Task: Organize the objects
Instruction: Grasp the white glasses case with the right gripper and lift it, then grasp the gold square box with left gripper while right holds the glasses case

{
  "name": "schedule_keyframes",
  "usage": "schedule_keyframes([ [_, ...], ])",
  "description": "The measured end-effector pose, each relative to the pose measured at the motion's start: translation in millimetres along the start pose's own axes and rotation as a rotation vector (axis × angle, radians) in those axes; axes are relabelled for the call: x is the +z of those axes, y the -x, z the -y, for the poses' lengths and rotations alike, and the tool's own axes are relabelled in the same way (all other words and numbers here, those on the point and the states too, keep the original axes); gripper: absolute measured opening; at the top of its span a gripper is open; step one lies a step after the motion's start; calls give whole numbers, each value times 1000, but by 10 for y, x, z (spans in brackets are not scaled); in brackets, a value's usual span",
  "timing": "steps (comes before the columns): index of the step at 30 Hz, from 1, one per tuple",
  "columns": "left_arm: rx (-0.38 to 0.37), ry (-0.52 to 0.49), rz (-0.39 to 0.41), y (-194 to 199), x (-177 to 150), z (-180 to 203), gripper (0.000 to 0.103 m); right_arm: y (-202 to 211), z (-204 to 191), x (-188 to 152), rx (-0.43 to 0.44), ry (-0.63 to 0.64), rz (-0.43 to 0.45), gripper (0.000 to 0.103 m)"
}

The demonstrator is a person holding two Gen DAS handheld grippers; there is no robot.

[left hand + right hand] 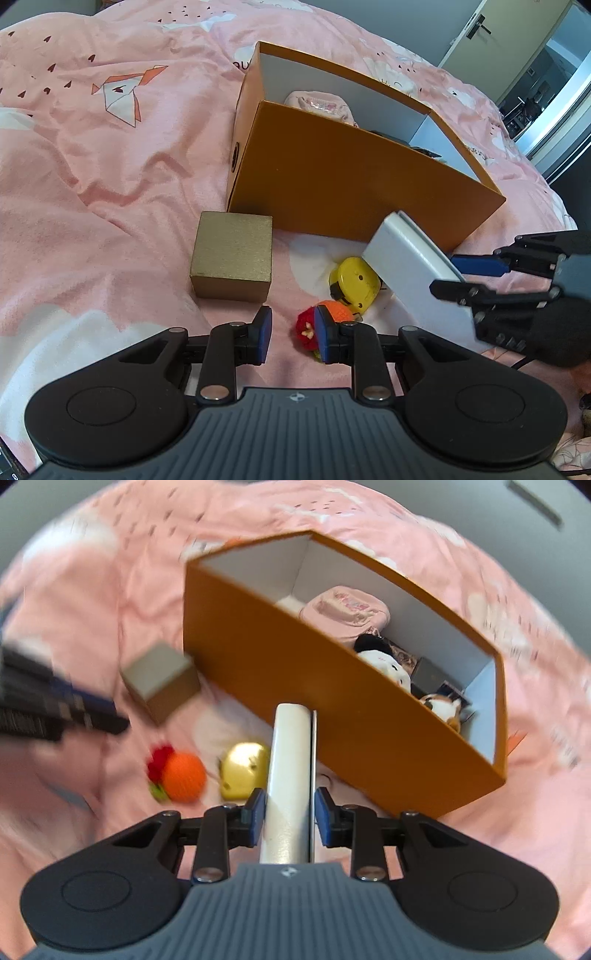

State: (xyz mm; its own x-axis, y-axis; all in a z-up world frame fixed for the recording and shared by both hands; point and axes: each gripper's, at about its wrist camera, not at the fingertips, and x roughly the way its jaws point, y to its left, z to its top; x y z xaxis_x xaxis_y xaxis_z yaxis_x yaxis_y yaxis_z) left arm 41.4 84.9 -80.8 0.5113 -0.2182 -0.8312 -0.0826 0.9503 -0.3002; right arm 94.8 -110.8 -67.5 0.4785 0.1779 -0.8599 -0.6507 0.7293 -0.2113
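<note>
Right wrist view has the right gripper (pixel 289 816) pinching a white case (pixel 290 775) just short of the orange box (pixel 295 686) ahead, left gripper (pixel 291 334) open and empty, so it'll probably clip the near wall if carried low.

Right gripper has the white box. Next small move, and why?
Probably lift the right gripper up and forward over the near wall of the orange box. The white box is clamped between its fingers but sits below that rim, outside. Inside, space looks tight: pink pouch and plush toys already fill much of it.
</note>
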Motion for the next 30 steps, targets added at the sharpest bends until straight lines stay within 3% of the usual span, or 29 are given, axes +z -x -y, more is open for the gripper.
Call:
schedule_keyframes([
  [3,6,-7,-4,-7,-8,-2,28,-81,-113,-81,-40,60,-18,31],
  [7,11,-8,-14,-37,-11,-13,27,-67,-81,-116,0,22,-1,31],
  [9,8,-8,-18,-48,-12,-18,27,-28,-30,-112,53,-30,4,33],
  [13,10,-7,-16,-45,-5,-32,29,-48,122,-129,245,-177,-30,32],
  [16,26,-9,-2,-23,9,-48,41,-106,222,-153,306,-255,-49,34],
  [18,42,-22,16,-4,34,-56,49,-134,276,-146,325,-295,-48,50],
  [23,110,-47,79,32,128,-97,74,-270,149,-53,331,-294,-62,65],
  [27,172,-61,66,-89,211,-159,76,-339,71,-24,285,-249,-66,69],
  [30,166,-53,34,-186,235,-214,76,-377,90,-15,259,-245,-75,69],
])
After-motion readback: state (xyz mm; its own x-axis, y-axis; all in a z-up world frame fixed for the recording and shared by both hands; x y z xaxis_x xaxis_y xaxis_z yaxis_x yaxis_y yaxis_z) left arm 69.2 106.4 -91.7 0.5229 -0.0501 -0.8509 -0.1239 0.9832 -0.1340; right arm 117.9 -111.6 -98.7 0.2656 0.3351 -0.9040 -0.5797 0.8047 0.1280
